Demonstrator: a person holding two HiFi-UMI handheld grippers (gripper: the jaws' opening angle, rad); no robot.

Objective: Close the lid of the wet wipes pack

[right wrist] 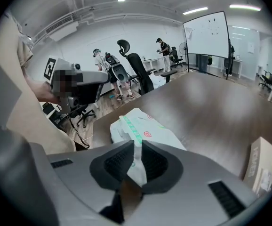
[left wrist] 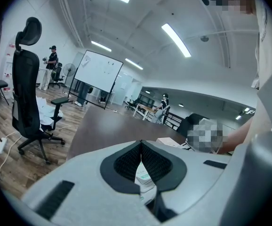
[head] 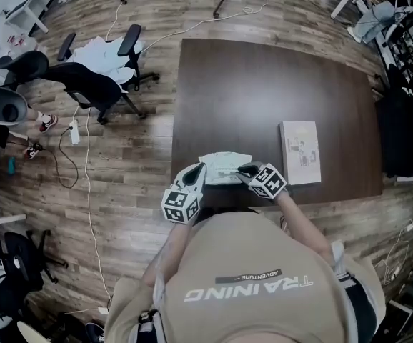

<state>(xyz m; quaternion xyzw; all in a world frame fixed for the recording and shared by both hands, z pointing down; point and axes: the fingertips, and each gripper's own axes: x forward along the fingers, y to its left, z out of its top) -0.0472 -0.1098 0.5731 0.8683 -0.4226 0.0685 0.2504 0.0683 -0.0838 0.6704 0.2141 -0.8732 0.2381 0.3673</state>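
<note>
Dark table (head: 264, 84) bears a crumpled white wet wipes pack (right wrist: 148, 126), pinched by left gripper (left wrist: 141, 157) and right gripper (right wrist: 137, 149)

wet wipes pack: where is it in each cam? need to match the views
Head view: wet wipes pack at the table's near edge, between the left gripper and the right gripper.
Left gripper view: only a sliver, low centre, seen through the gap between the jaws.
Right gripper view: centre, running outward from between the jaws.
Shared landmark: the dark table.
</note>
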